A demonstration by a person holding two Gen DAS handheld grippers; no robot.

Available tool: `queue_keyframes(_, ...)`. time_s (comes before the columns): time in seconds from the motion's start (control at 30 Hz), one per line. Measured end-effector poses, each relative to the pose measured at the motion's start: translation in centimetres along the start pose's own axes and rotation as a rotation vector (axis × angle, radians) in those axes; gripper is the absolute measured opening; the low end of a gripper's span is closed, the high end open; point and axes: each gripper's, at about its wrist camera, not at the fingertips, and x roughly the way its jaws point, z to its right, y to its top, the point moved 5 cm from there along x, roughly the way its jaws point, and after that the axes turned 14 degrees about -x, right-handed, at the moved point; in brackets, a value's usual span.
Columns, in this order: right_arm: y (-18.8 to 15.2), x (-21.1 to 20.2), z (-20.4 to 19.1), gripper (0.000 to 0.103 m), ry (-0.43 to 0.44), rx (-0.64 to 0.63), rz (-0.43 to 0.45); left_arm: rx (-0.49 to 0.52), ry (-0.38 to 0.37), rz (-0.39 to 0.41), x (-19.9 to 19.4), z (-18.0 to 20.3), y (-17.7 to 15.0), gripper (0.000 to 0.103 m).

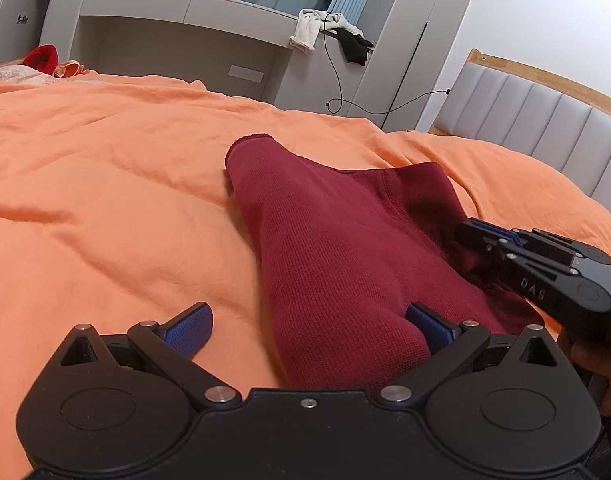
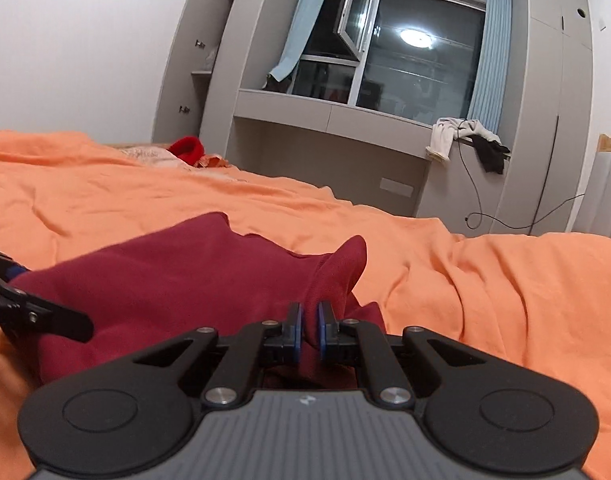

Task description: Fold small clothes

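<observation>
- Orange bedsheet [image 1: 105, 168] covers the big bed, and it is full of soft wrinkles.
- One dark red garment [image 1: 337, 248] lies on the sheet, bunched up, near both tools.
- Left gripper [image 1: 309, 324] is wide open and holds nothing; the red cloth humps up between its blue fingers [image 1: 189, 328].
- Right gripper [image 2: 309, 328] is nearly closed, pinching a fold of the red cloth.
- I think the cloth could slip out, because only a small bit is pinched.
- A pull could drag the sheet up too, since it is loose.
- Far off sit a red thing [image 2: 187, 150] on the bed, clothes on a ledge [image 2: 465, 136], and a black cable [image 2: 477, 200].
- Nothing stands between the tools and the cloth.
</observation>
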Motion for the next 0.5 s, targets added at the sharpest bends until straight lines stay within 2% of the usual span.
queue_keyframes(0.1,-0.4,0.6,1.3,0.009,-0.033,0.055,-0.031,0.0,0.001,0.0,0.0,0.0,0.0,0.103)
queue_keyframes(0.23,-2.4,1.7,3.5,0.01,-0.059,0.176,-0.129,0.0,0.001,0.001,0.0,0.0,0.0,0.103)
queue_keyframes(0.33,-3.7,2.0,5.0,0.018,-0.02,0.314,-0.162,0.001,0.001,0.002,0.0,0.0,0.0,0.103)
queue_keyframes(0.43,-4.4,1.5,6.3,0.039,0.011,0.424,-0.16,0.002,0.002,0.004,-0.1,0.0,0.0,0.103)
queue_keyframes(0.5,-5.0,1.0,7.1,0.058,0.051,0.516,-0.144,0.002,0.003,0.004,0.0,0.0,0.0,0.103)
